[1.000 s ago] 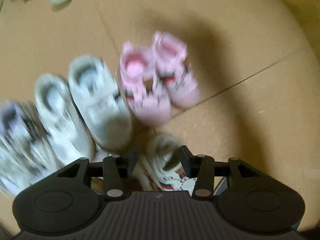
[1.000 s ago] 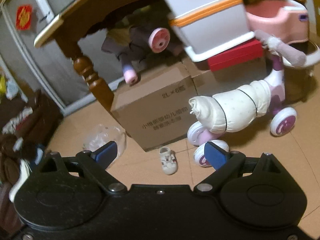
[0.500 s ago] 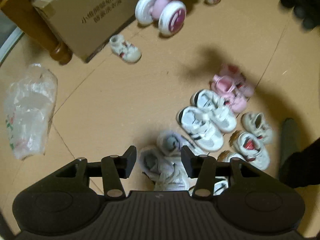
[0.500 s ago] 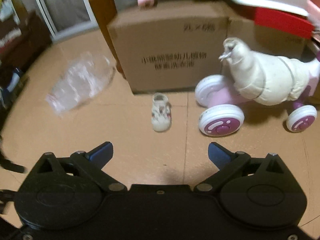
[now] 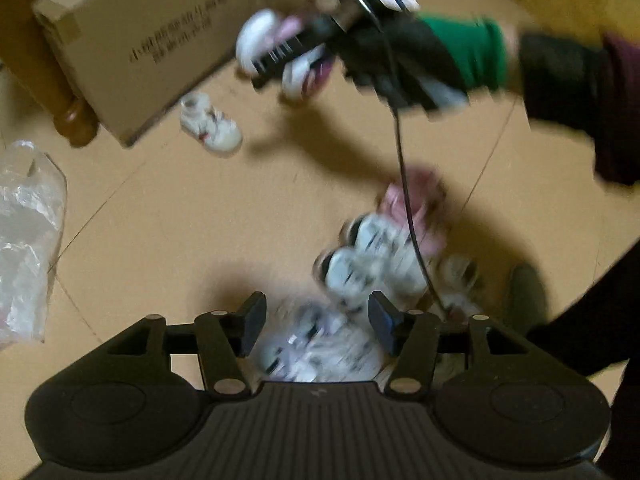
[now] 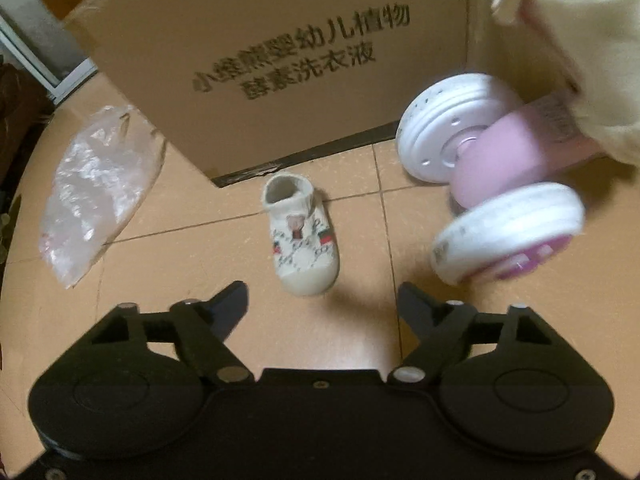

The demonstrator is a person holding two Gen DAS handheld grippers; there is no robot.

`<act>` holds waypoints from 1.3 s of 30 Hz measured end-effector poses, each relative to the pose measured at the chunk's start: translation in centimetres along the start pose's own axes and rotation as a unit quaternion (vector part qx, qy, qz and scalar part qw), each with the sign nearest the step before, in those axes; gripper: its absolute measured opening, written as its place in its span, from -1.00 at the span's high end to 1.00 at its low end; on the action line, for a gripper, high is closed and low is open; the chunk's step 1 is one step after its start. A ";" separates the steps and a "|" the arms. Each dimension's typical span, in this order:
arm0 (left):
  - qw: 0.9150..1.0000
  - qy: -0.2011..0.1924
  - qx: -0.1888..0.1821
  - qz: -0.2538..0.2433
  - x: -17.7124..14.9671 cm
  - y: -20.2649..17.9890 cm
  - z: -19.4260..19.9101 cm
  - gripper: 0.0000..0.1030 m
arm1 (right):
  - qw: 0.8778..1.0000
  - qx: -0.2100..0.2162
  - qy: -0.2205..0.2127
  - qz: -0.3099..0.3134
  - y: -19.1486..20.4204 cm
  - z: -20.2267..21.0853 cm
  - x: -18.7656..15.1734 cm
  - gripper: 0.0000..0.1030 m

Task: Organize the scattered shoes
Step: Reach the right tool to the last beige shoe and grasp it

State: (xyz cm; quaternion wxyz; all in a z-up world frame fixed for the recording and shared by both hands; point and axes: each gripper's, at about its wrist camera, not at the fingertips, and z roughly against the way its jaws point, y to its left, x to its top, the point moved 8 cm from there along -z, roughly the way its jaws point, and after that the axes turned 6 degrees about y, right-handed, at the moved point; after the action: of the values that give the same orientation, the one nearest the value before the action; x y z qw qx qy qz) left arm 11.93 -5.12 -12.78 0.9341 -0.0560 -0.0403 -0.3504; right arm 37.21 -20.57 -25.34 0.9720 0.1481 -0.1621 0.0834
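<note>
Shoe (image 6: 301,236) by cardboard box (image 6: 256,60) was last stray; your right tool (image 6: 322,300) dropped toward it, jaws narrowing, nothing gripped. Left tool (image 5: 316,320) widened, empty, above sorted row (image 5: 380,264).

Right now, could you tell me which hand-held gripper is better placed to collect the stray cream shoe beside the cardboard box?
The right hand-held gripper. Its open jaws point straight at the cream shoe, which lies just ahead of them. The left hand-held gripper hangs empty above the lined-up shoes, well away from that shoe.
</note>
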 end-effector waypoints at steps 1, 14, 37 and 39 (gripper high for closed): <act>1.000 0.015 0.010 -0.013 -0.4 0.1 -0.6 -0.07 | 1.000 0.000 -0.001 -0.002 -0.1 -0.4 0.4 -0.58; 0.992 0.074 0.097 -0.028 -3.1 5.0 -2.6 -0.07 | 1.000 0.003 0.008 -0.028 0.4 -9.8 6.3 -0.58; 0.992 0.053 0.109 -0.027 -2.9 5.2 -0.8 -0.08 | 0.997 0.057 0.017 -0.045 0.4 -11.1 4.4 0.75; 0.992 0.046 0.112 -0.033 -2.8 4.7 -0.3 -0.08 | 0.997 0.060 0.013 -0.044 0.3 -9.5 4.0 0.75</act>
State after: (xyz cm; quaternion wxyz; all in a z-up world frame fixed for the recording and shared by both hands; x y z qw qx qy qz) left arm 12.87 0.18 -13.74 0.9232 0.0664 -0.0386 -0.3765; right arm 43.66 -16.86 -32.46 0.9661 0.2123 -0.1374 0.0522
